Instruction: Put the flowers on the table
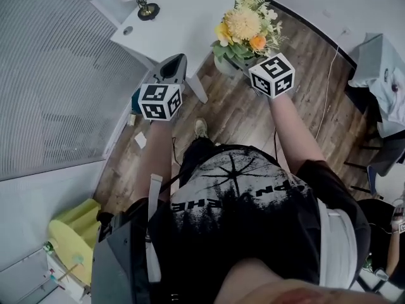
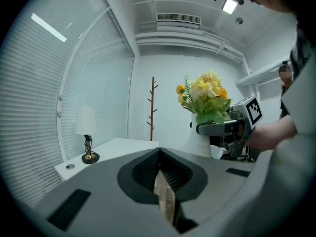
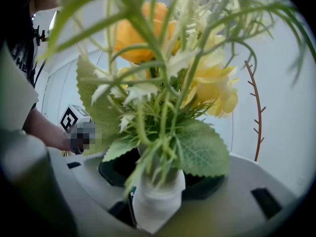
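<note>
— Where are the flowers?

— In a white vase, yellow and orange blooms with broad green leaves. The vase stands upright between the jaws of the right gripper, which close on its body from both sides just under the lowest leaves.

— Is the vase on the table?

— The head view shows the bouquet at the white table's near edge, partly over the top and partly over the wooden floor. In the left gripper view the vase hangs to the right of the tabletop, and that gripper's own body hides the vase's base, so contact with any surface cannot be told.

— And the left gripper?

— It holds nothing. Its jaws are drawn together, with only a thin slit between them through which the floor shows. It is to the left of the flowers and points towards the table.

— What stands on the table?

— A small lamp with a white shade and a dark base, towards the far left end, well apart from the flowers. The rest of the top near the bouquet is bare.

— And round about?

— Pale blinds run along the wall left of the table. A thin brown coat stand rises against the white back wall beyond it.
</note>
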